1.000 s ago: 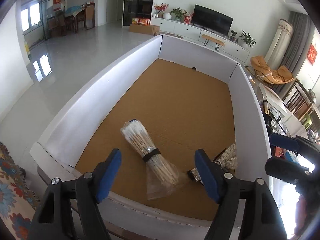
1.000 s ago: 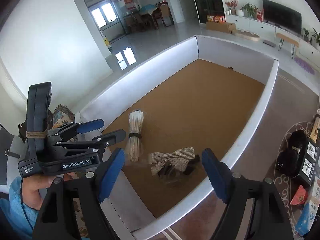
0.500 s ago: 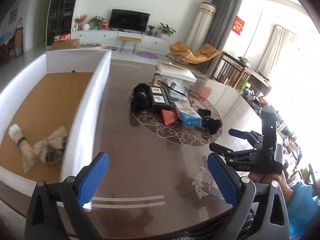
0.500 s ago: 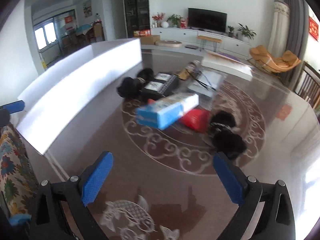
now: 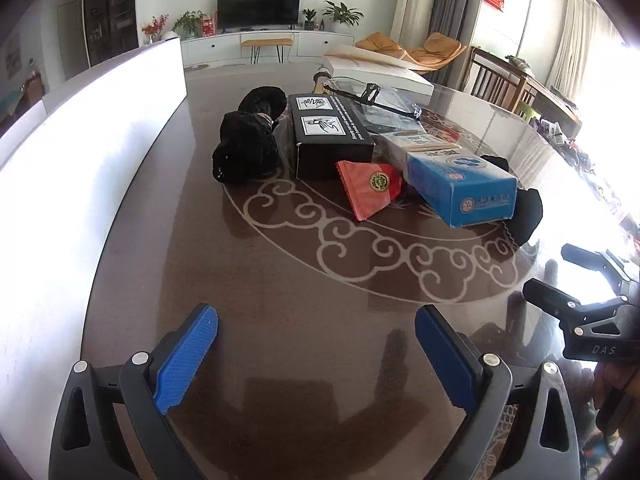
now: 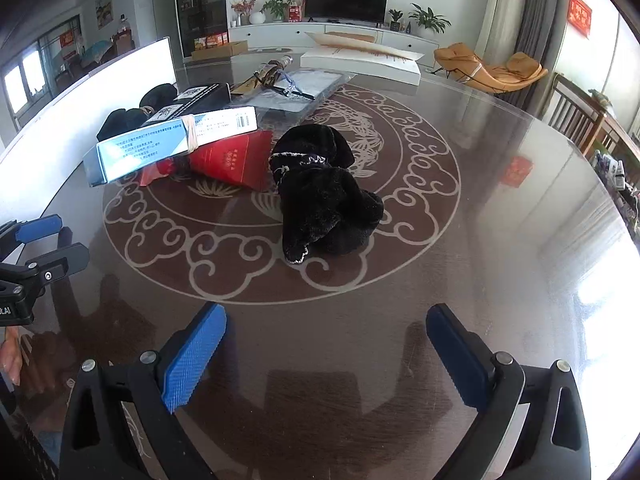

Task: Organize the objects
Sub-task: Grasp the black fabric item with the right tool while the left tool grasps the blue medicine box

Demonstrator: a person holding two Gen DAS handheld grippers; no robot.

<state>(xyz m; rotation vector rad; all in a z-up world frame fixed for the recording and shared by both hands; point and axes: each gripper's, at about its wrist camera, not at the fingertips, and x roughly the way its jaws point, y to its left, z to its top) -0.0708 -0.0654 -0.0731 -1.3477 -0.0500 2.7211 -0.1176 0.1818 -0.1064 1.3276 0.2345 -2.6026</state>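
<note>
A pile of objects lies mid-table: a blue-and-white box [image 5: 460, 184], a red packet [image 5: 370, 188], a black box [image 5: 328, 134], a black fuzzy item [image 5: 246, 144] at the left and another black fuzzy item [image 6: 320, 196] at the right. My left gripper [image 5: 316, 352] is open and empty, low over the table's near part. My right gripper [image 6: 326, 354] is open and empty, short of the right black item. Each gripper shows at the edge of the other's view: the right one [image 5: 576, 280], the left one [image 6: 44, 244].
The white wall of a large box [image 5: 92, 128] runs along the table's left side. A clear plastic bag [image 6: 300, 88] and a flat white box [image 6: 360, 62] lie at the table's far side. The table [image 6: 500, 240] is dark, glossy, with a scroll pattern.
Both grippers have swung away from the inside of the white box, where a stick bundle and a bow lay, to face the pile on the table. They have come lower and closer.
</note>
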